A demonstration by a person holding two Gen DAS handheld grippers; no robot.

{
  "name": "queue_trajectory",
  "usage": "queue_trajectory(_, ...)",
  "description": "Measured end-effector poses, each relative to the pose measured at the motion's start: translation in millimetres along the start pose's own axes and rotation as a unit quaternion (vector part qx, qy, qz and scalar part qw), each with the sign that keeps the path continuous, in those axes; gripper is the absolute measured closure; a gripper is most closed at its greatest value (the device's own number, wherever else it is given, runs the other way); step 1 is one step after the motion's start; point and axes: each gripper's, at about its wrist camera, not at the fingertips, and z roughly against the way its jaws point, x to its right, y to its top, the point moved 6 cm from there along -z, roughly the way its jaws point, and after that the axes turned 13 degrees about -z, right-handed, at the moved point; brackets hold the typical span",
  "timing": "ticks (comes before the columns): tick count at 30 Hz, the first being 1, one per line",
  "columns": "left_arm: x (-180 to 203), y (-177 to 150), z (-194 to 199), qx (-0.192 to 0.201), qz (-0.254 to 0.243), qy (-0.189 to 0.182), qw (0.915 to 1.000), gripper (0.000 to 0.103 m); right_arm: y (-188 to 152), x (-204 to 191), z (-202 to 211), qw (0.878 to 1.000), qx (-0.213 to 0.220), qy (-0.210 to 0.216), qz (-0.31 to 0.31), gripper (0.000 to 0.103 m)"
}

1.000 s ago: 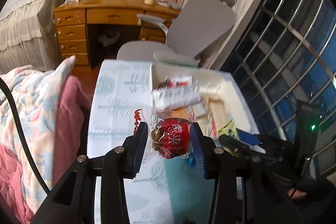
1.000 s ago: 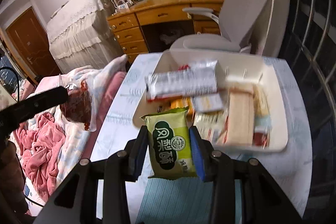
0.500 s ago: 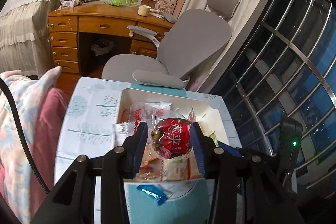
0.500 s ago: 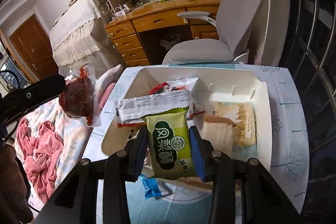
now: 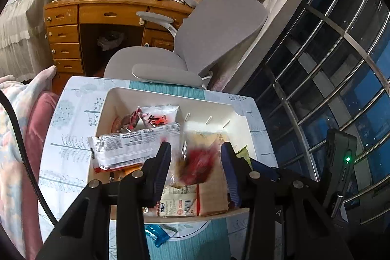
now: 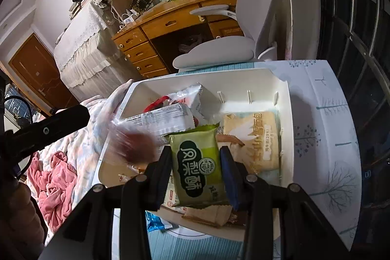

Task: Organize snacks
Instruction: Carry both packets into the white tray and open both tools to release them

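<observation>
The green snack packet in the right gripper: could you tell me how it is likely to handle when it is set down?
The green snack packet looks like a thin crimped wrapper, so probably light. It stands flat and unbent in the right gripper, suggesting something fairly stiff inside. Its glossy film may slide on the packets already in the white bin.
</observation>
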Motion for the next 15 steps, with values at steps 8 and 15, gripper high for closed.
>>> queue_trajectory(8, -1, -7, 2, -0.012, 0.007, 0.014, 0.9998, 0.049, -1, 6, -3, 1.0, -0.006, -0.003, -0.007, 0.048)
queue_trajectory(15, -11, -17, 14, -0.018, 0.018, 0.026, 0.9993, 0.038, -6, 2, -3, 1.0, -0.012, 0.002, -0.018, 0.048)
